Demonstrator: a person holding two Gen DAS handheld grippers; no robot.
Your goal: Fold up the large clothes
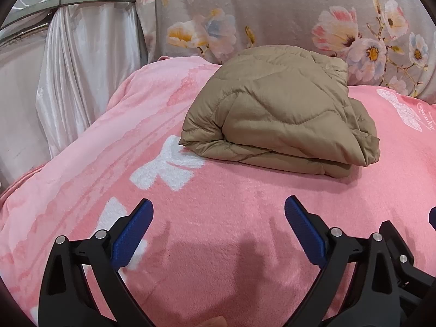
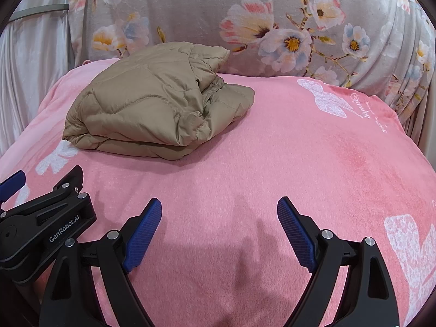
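A tan quilted puffer jacket lies folded in a thick bundle on the pink blanket; it also shows in the right wrist view, at the upper left. My left gripper is open and empty, held over the blanket in front of the jacket, apart from it. My right gripper is open and empty, over the blanket to the right of the jacket. The left gripper's body shows at the lower left of the right wrist view.
A grey floral cloth hangs behind the bed, also seen in the right wrist view. White satin drapes hang at the left. The pink blanket has white butterfly prints.
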